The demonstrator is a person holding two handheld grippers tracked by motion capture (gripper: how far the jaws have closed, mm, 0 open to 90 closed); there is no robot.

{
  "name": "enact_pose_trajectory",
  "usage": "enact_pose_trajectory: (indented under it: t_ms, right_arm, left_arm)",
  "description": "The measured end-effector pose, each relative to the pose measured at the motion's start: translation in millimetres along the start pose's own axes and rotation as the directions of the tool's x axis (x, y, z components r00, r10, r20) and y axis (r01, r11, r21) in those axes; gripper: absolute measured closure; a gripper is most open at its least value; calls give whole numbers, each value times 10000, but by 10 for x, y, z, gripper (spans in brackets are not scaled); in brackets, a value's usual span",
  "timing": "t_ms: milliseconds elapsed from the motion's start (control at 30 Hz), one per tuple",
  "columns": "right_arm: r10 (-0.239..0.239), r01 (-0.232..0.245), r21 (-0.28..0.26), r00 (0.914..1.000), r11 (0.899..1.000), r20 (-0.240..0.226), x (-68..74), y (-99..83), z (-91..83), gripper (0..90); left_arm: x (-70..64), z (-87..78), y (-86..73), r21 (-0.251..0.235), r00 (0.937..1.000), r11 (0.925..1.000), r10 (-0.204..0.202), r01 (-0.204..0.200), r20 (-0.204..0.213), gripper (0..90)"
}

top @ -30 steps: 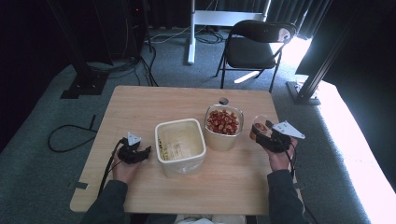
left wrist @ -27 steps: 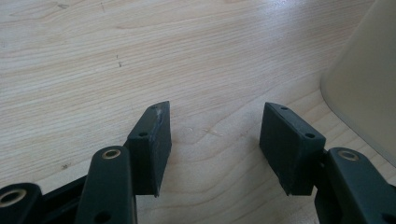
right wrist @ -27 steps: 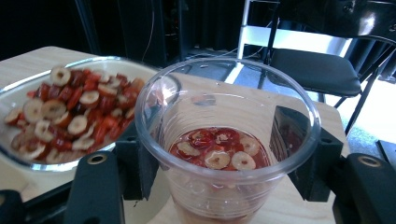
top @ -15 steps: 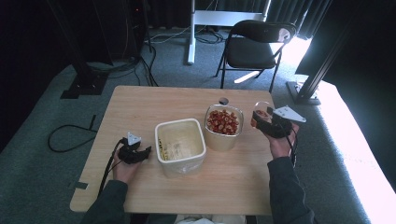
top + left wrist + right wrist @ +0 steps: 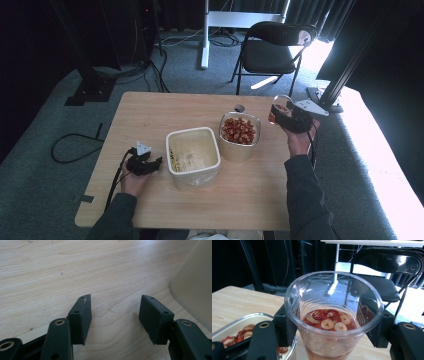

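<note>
High view: your right tool (image 5: 278, 111) holds a clear cup (image 5: 280, 105) lifted off the worktop (image 5: 150, 110), at about 2 o'clock from the container of red rings (image 5: 239, 135). Your left tool (image 5: 150, 165) rests low at 9 o'clock of the white tub (image 5: 193, 156).

Left gripper view: your jaws stand wide apart over bare wood, gripping nothing.

Right gripper view: your jaws clamp the cup's sides, and red rings (image 5: 327, 320) lie in its bottom.
</note>
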State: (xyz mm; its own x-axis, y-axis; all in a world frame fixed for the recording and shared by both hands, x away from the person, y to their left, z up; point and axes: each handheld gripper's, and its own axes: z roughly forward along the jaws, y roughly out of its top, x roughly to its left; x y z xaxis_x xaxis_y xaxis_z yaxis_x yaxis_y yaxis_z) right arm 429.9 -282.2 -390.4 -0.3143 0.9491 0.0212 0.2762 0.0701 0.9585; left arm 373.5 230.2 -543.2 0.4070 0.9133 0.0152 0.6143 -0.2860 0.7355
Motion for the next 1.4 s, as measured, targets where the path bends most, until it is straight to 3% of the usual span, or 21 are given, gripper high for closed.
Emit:
enact_pose_trajectory:
  t_ms: [333,633,767,900,1033,1167,1400]
  right_arm:
    - [73,-70,-270,9999,9996,145,-13,172,60,354]
    - [-501,516,-293,9974,9982,524,14,350,126,357]
    - [-1394,1403,-46,9870,9901,806,83,416,153,357]
    - [-2205,2196,207,9702,9754,1000,162,472,164,357]
    - [-2582,2568,269,9611,9661,985,218,520,150,358]
    - [-3216,3200,326,9419,9469,964,290,553,118,358]
    - [-3804,3767,558,9206,9247,888,365,509,92,357]
  left_arm:
    - [-4,1,-1,-4,10000,10000,-34,34,9,444]
    - [-3,1,0,2,10000,10000,-35,35,15,443]
    - [-3,1,0,0,10000,10000,-36,36,16,443]
    - [-6,-1,-2,-2,10000,10000,-38,38,28,442]
    - [-4,0,-1,-2,10000,10000,-23,23,25,442]
    - [-4,0,-1,1,10000,10000,-21,21,23,442]
    - [-4,-1,-1,5,10000,10000,-19,19,25,441]
